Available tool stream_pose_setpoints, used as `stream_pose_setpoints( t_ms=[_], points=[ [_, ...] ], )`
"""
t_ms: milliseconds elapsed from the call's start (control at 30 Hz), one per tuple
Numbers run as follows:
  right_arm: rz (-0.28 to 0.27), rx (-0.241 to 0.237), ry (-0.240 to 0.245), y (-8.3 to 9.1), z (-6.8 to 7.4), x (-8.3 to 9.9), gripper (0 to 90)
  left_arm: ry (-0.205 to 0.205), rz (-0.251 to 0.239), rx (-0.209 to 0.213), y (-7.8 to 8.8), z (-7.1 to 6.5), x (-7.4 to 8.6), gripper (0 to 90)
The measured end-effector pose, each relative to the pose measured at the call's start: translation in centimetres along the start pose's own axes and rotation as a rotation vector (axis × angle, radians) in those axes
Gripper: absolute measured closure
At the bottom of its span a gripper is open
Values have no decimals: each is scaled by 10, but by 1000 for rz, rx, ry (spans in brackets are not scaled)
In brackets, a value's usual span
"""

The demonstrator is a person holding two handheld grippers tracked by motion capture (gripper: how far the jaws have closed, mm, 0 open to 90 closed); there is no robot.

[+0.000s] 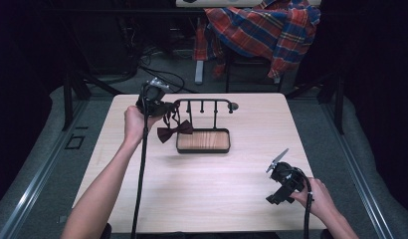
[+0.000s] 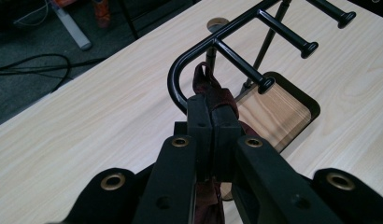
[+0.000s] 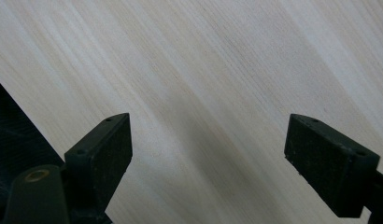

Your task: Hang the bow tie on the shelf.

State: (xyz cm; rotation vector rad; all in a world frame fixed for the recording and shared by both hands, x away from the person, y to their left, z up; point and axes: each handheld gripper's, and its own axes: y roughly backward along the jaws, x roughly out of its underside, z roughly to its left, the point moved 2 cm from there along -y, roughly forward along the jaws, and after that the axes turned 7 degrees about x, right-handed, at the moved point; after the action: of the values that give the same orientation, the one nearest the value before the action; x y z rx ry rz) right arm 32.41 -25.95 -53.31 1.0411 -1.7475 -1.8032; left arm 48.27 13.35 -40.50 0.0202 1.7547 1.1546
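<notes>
A dark red bow tie hangs by its strap from my left gripper, just left of a black hook rack with a wooden base tray. In the left gripper view the jaws are shut on the strap, whose loop sits against the rack's curved end bar. My right gripper rests near the table's front right, a hand around it. Its jaws stand wide open over bare wood in the right gripper view, with nothing between the pads.
The light wooden table has a round cable hole behind the rack. A plaid shirt drapes over a chair beyond the far edge. Cables lie on the floor at the back left.
</notes>
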Motion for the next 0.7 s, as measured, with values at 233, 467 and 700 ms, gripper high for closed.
stream_pose_setpoints(
  t_ms=[233, 467, 700],
  points=[
    [4, -1, 3, -1, 0, 0, 148, 2, 3, -9, -2, 4, 0, 887],
    [8, -1, 4, -1, 0, -1, 148, 17, -5, -15, -5, 10, 1, 887],
    [11, 3, 3, -2, 0, -1, 148, 42, -19, -2, -8, 16, 4, 886]
  ],
)
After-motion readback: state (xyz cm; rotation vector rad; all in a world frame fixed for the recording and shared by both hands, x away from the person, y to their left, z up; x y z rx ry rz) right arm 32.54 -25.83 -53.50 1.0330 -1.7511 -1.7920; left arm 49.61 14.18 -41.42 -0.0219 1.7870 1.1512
